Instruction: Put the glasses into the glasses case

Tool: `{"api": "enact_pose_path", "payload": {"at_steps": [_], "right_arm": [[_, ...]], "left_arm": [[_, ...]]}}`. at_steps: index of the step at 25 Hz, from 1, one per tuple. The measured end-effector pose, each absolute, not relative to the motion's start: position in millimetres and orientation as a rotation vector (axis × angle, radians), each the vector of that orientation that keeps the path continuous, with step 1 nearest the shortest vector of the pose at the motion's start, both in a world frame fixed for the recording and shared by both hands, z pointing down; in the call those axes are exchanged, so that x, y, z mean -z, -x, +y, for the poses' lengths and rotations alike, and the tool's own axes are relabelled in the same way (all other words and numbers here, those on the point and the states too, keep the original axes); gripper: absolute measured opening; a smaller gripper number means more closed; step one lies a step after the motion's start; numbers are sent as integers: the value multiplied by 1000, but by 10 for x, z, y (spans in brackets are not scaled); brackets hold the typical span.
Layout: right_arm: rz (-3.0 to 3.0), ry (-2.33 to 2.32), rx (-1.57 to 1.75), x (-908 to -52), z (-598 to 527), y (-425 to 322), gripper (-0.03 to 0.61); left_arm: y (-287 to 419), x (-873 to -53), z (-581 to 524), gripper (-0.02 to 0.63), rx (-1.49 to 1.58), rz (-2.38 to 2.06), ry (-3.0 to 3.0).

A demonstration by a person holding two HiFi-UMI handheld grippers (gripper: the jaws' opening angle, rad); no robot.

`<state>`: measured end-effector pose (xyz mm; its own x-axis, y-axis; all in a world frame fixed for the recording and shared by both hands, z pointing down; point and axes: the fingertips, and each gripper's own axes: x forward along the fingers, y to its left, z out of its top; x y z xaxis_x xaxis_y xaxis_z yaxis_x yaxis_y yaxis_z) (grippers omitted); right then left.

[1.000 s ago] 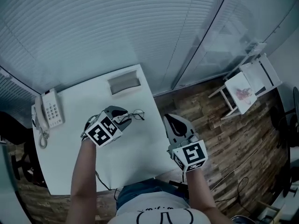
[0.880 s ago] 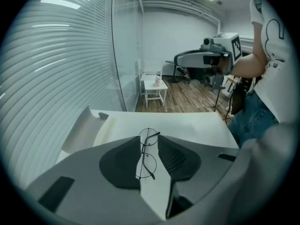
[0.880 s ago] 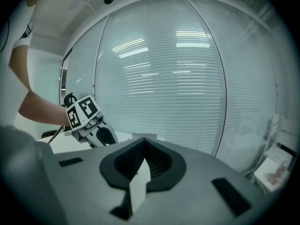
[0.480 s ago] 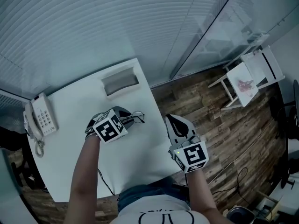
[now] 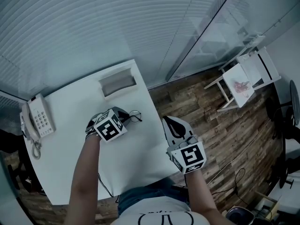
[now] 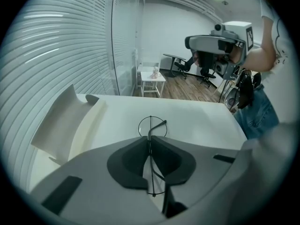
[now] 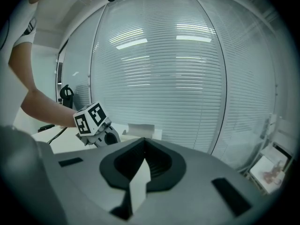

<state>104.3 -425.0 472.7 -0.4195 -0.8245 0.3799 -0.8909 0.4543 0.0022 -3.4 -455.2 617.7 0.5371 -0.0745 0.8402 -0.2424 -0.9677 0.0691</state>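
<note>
Head view: the left gripper (image 5: pixel 125 117) meets the glasses (image 5: pixel 136 116) on the white table (image 5: pixel 70 139), near the open glasses case (image 5: pixel 118 82). The right gripper (image 5: pixel 169 122) hangs beyond the table's edge.

Left gripper view: the jaws are closing, with the glasses' wire frame pinched between them.

Right gripper view: the jaws are together and empty.

White tabletop (image 5: pixel 70 144), rectangular, sits skewed in the head view. A desk phone (image 5: pixel 37 121) lies at 9 o'clock by the left edge, handset on its left side, cord looping down at the phone's 6 o'clock. The open glasses case (image 5: pixel 118 83) is at 12 o'clock by the far edge, lid up. Thin wire-rim glasses (image 5: pixel 135 116) lie at about 2 o'clock from centre, near the right edge and apart from the case. A thin dark cable (image 5: pixel 104 185) crosses the near edge at 6 o'clock. Bare white surface elsewhere.
</note>
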Motion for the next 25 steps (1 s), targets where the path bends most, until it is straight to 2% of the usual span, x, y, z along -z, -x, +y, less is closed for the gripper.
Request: {"api": "enact_pose_path", "payload": {"at_steps": [10, 25], "right_arm": [[-2405, -1446, -258, -4647, -4035, -1030, 11], [-2540, -1480, -189, -4139, -3724, -1151, 11]], "left_arm": [[112, -5929, -4519, 21, -1387, -406, -2650], [184, -4860, -4471, 21, -1422, -733, -2806]]}}
